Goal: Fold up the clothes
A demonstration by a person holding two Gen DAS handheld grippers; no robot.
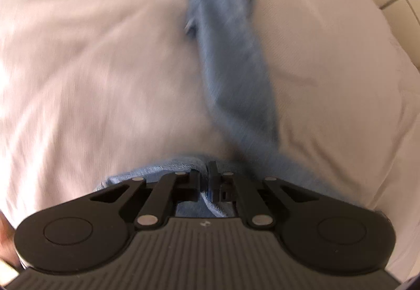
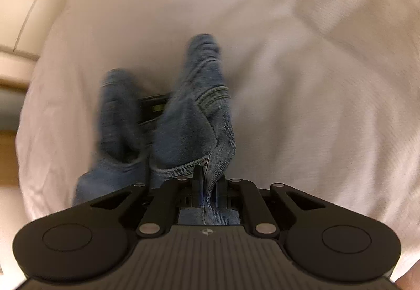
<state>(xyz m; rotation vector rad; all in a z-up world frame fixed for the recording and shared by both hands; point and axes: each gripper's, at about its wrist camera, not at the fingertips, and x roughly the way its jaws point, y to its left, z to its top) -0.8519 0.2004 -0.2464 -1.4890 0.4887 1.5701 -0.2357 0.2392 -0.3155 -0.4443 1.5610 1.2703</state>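
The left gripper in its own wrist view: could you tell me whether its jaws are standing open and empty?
No, the left gripper is pinched shut on a hem of the blue jeans.

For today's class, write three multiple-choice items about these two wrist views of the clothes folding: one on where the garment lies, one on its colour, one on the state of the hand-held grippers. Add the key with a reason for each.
1. Where does the denim garment lie?
A. On a white sheet
B. In a basket
C. On a wooden chair

2. What colour is the garment?
A. Red
B. Blue
C. Green

3. What state are the left hand-held gripper and right hand-held gripper in?
A. Both wide open, nothing between the fingers
B. Only the left one grips
C. Both shut on denim

Key: 1 A, white fabric surrounds the garment in both views. 2 B, the cloth is blue denim. 3 C, each view shows a denim edge pinched between closed fingers.
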